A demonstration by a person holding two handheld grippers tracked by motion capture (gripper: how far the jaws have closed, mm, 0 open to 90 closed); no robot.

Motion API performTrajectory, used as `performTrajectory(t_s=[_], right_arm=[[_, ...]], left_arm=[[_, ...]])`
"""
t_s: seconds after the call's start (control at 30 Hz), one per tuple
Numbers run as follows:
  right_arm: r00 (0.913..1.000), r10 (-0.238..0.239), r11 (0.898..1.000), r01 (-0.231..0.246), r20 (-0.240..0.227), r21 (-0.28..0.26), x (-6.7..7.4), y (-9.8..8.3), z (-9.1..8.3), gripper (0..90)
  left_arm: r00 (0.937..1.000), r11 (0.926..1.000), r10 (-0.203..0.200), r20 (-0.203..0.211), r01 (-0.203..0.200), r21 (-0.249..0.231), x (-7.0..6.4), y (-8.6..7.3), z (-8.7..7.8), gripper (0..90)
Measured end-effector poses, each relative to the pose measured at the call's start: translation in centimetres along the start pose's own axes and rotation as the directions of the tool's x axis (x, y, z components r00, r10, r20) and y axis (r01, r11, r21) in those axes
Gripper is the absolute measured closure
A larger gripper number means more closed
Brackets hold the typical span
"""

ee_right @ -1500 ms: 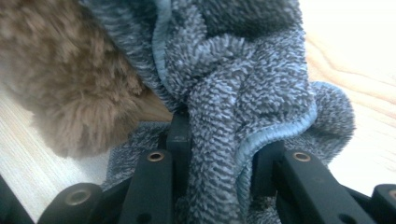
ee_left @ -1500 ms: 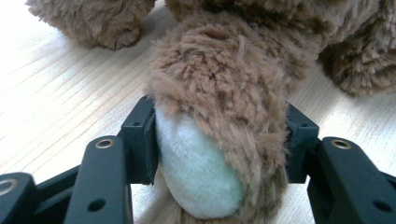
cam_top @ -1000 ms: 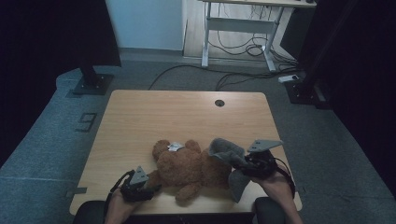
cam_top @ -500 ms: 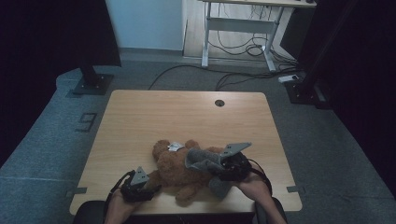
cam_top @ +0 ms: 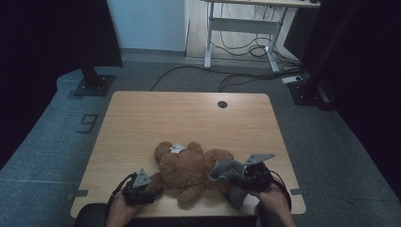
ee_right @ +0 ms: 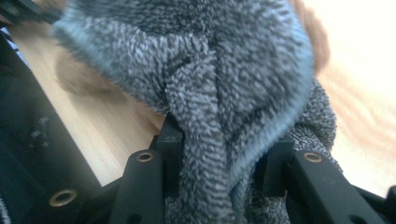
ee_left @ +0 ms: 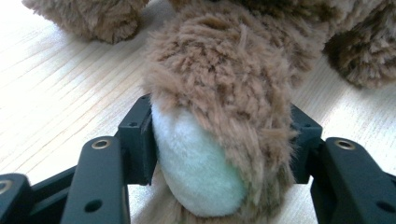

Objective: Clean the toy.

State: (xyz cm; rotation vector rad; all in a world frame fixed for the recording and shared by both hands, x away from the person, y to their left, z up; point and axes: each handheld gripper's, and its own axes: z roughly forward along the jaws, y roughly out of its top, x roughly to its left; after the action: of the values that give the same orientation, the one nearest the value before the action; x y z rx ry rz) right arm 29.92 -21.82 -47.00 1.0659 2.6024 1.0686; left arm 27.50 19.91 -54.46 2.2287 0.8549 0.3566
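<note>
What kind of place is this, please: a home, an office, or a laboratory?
Most likely a lab or recording studio, not a home. A bare wooden table stands on grey carpet between dark curtains, with loose cables under a metal desk frame behind it.

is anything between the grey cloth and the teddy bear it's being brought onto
Nothing visible does. The grey cloth, clamped in the right gripper, already drapes against the teddy bear, whose paw the left gripper holds.
</note>
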Motion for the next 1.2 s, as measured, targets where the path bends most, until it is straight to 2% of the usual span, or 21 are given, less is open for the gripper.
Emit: performTrajectory(t_s=[0.2, 0.3, 0.37, 0.53, 0.63, 0.7, 0.8, 0.97, 1.07, 1.2], right_arm=[[0.9979, 0.065, 0.997, -0.065, 0.004, 0.046, -1.4, -2.5, 1.4, 60.8], [0.9967, 0.078, 0.995, -0.079, 0.022, 0.063, -1.8, -3.4, 1.7, 63.2], [0.9968, 0.075, 0.996, -0.077, 0.026, 0.052, -1.7, -3.4, 1.2, 65.0], [0.9981, 0.022, 1.000, -0.022, 0.057, -0.015, -0.4, -1.6, -1.8, 66.8], [0.9992, -0.017, 0.998, 0.019, 0.036, -0.063, 0.9, 0.1, -3.4, 66.9], [0.9989, -0.047, 0.996, 0.047, 0.006, -0.081, 2.0, 1.3, -3.8, 66.8], [0.9931, -0.107, 0.991, 0.103, -0.048, -0.084, 3.8, 2.9, -3.0, 66.7], [0.9795, -0.175, 0.984, 0.172, -0.100, -0.042, 6.1, 4.5, 0.3, 66.5], [0.9766, -0.180, 0.984, 0.179, -0.118, -0.015, 6.5, 4.4, 2.0, 66.5], [0.9780, -0.150, 0.988, 0.152, -0.145, 0.004, 6.2, 3.3, 3.0, 66.5]], left_arm=[[1.0000, 1.0000, -0.002, 0.001, 0.002, 0.001, 0.0, 0.0, 0.0, 40.6], [1.0000, 1.0000, -0.003, 0.003, 0.003, 0.001, 0.0, 0.0, 0.0, 40.6], [1.0000, 1.0000, -0.005, 0.004, 0.005, 0.000, 0.1, 0.0, 0.0, 40.6], [1.0000, 1.0000, -0.002, 0.004, 0.002, 0.002, 0.1, 0.0, 0.0, 40.5], [1.0000, 1.0000, -0.002, 0.003, 0.002, 0.002, 0.0, 0.0, 0.0, 40.5], [1.0000, 1.0000, -0.001, 0.002, 0.001, 0.003, 0.0, 0.0, 0.0, 40.3], [1.0000, 1.0000, -0.002, 0.001, 0.002, 0.003, 0.0, 0.0, 0.0, 40.2], [1.0000, 1.0000, -0.002, 0.001, 0.002, 0.002, 0.0, 0.0, 0.0, 40.2], [1.0000, 1.0000, -0.001, 0.001, 0.001, 0.004, 0.0, 0.0, 0.0, 40.3], [1.0000, 1.0000, -0.003, 0.004, 0.003, 0.004, 0.0, 0.0, 0.0, 40.4]])
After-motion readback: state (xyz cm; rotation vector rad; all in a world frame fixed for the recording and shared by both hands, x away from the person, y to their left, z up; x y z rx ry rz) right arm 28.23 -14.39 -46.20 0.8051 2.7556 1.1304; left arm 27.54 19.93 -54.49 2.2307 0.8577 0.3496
